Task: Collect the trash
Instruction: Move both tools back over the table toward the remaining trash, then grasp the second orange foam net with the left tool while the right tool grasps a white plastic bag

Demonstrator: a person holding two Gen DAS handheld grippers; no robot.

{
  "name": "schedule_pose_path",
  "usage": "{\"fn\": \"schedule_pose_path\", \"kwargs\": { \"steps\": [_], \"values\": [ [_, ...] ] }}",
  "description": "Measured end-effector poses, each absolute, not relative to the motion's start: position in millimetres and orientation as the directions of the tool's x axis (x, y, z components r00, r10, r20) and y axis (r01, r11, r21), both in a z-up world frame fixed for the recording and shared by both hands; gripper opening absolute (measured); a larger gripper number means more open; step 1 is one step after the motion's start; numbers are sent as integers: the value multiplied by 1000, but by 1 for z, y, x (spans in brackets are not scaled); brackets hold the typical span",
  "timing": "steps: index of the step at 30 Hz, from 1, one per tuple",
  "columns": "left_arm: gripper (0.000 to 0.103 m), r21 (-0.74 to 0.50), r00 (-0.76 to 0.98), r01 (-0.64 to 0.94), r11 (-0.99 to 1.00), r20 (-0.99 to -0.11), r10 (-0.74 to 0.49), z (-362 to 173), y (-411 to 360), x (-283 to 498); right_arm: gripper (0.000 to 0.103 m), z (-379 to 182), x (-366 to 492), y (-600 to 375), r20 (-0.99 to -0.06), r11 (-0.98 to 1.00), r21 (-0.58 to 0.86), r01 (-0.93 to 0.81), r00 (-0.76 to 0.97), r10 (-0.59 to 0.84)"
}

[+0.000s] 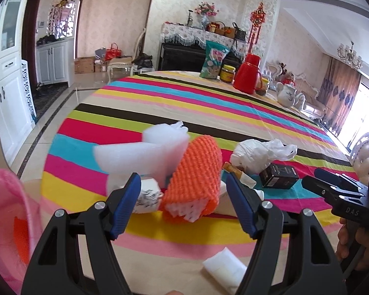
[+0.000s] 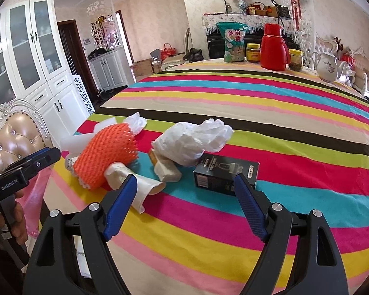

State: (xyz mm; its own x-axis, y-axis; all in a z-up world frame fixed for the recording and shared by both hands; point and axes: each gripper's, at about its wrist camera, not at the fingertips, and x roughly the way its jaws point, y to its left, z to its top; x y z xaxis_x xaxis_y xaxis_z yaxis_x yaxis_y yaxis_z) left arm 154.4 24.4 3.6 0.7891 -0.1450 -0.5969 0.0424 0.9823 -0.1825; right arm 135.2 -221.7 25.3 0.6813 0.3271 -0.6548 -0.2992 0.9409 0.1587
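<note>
Trash lies on the striped tablecloth (image 1: 184,98). An orange foam net (image 1: 196,169) with white foam inside sits right before my open, empty left gripper (image 1: 183,184); it also shows in the right wrist view (image 2: 108,150). White foam sheets (image 1: 140,152) lie behind it. A crumpled white plastic bag (image 2: 192,140), a tan wrapper (image 2: 164,167) and a black box (image 2: 223,172) lie ahead of my open, empty right gripper (image 2: 185,184). A white paper cup (image 2: 137,189) lies by its left finger. A white foam piece (image 1: 223,270) lies near the table edge.
At the far side stand a teal snack bag (image 2: 233,41), a red thermos (image 2: 273,46), two yellow-lidded jars (image 2: 253,52) and a white teapot (image 2: 328,66). A pink bag (image 1: 9,221) hangs at the table's left edge. A padded chair (image 2: 19,135) stands at left.
</note>
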Motion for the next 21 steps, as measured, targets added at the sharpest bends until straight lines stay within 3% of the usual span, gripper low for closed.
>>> {"fn": "schedule_pose_path", "kwargs": {
  "steps": [19, 21],
  "values": [
    [68, -181, 714, 84, 980, -675, -185, -32, 4, 203, 79, 12, 185, -199, -691, 943, 88, -322, 662, 291],
    [61, -172, 707, 85, 981, -684, -181, -34, 2, 207, 80, 11, 189, -194, -694, 941, 75, -329, 661, 287]
  ]
}}
